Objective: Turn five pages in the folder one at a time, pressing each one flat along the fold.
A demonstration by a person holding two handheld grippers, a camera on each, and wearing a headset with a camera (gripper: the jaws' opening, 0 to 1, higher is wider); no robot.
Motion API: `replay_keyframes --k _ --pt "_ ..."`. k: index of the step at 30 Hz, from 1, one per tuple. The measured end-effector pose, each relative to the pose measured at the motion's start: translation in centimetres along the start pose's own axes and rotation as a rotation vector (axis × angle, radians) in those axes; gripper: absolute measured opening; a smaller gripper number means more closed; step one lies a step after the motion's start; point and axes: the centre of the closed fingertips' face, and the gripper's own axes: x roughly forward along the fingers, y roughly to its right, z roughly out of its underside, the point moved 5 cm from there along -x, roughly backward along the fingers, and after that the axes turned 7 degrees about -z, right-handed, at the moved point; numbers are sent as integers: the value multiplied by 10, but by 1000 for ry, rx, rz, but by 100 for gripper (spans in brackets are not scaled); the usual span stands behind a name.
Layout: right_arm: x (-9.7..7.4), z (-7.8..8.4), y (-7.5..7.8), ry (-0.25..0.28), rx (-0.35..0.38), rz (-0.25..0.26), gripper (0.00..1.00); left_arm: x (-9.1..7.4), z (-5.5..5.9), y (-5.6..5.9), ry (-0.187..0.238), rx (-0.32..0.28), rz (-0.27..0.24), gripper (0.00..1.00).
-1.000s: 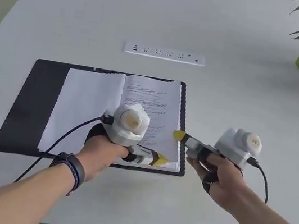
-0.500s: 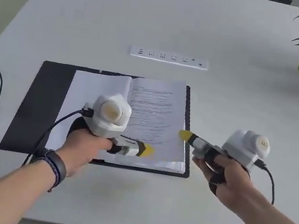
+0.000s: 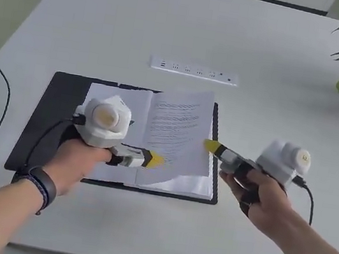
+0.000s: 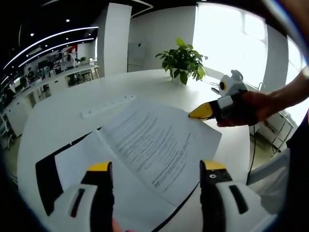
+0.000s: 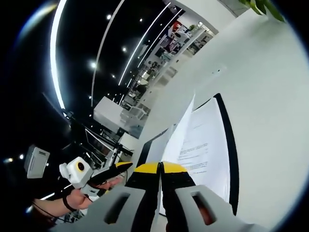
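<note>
Presently found black folder [image 3: 51,122] lying open on white table [image 3: 109,21], toward the near edge. Noted right gripper [image 3: 212,148] pinched tight on the right edge of top page [image 3: 182,129], holding that sheet tilted up off the folder. Recorded left gripper [image 3: 153,159] with jaws spread wide, low over the lower part of the same page; contact not determinable. Logged power strip [image 3: 194,71] beyond the folder, well apart.
</note>
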Motion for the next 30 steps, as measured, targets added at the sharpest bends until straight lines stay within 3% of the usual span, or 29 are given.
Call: replay_keyframes --k 12,21,30 --pt "24 -3 -42 -8 -51 -94 0 -41 2 -24 45 -21 -63 73" --pt "50 6 -70 -32 -84 -156 0 -73 12 -35 47 -23 -104 74" --pt "73 21 -93 -55 -103 -184 0 -90 18 -46 46 -22 -118 75"
